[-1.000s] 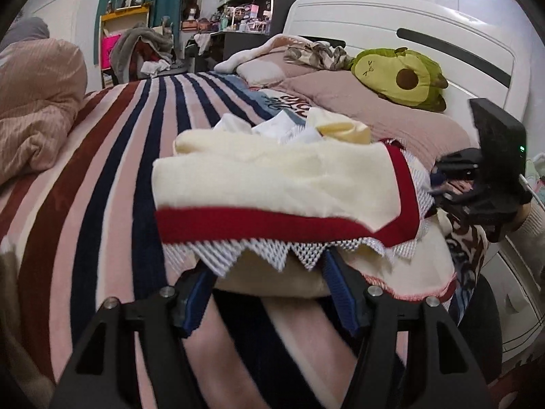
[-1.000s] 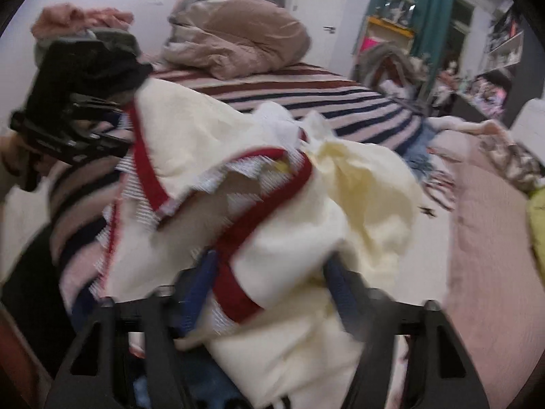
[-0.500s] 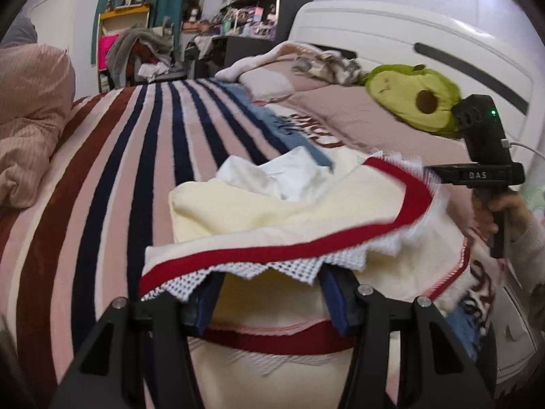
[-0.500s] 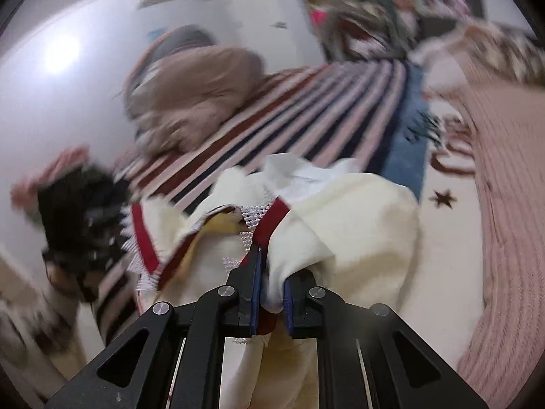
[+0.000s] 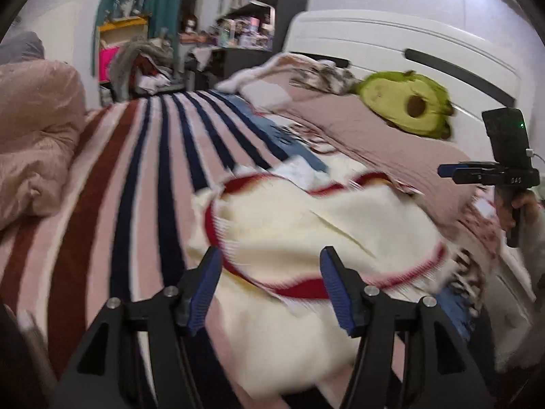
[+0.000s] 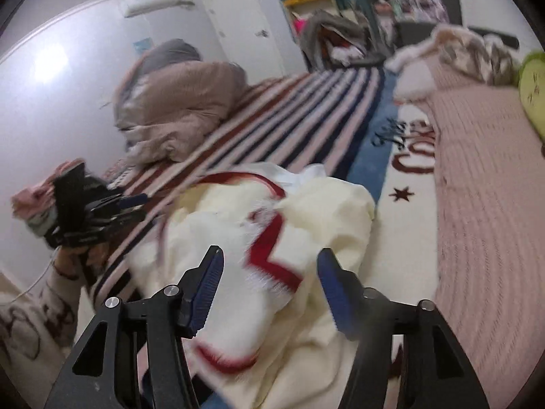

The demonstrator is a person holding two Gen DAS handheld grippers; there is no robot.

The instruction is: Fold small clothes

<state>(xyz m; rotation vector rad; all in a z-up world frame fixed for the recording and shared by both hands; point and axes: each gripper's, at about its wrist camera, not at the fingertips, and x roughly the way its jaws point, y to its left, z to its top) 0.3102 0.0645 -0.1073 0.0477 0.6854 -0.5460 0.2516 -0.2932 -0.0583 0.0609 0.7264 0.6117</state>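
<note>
A small cream garment [image 5: 306, 218] with red trim and white lace edging lies bunched on the striped blanket [image 5: 136, 170] of the bed. My left gripper [image 5: 269, 255] hovers just above its near edge, jaws opening, pads not pressing on the cloth. In the right wrist view the same garment [image 6: 218, 225] lies below my right gripper [image 6: 270, 252], whose jaws are opening and hold nothing. Each gripper shows in the other's view: the right gripper [image 5: 449, 172] at the right edge, the left gripper [image 6: 133, 204] at the left, both held in hands.
A green avocado plush [image 5: 405, 105] rests on the pink bedding by the white headboard [image 5: 374, 44]. A bunched pink duvet [image 5: 34, 136] fills the left side of the bed. A white and blue printed cover [image 6: 402, 177] lies beside the garment. Cluttered shelves stand beyond the bed.
Both grippers have let go of the cream garment, and it now lies on the bed. The right jaws, shut on cloth half a second ago, stand apart. Both hands have drawn back and up.
</note>
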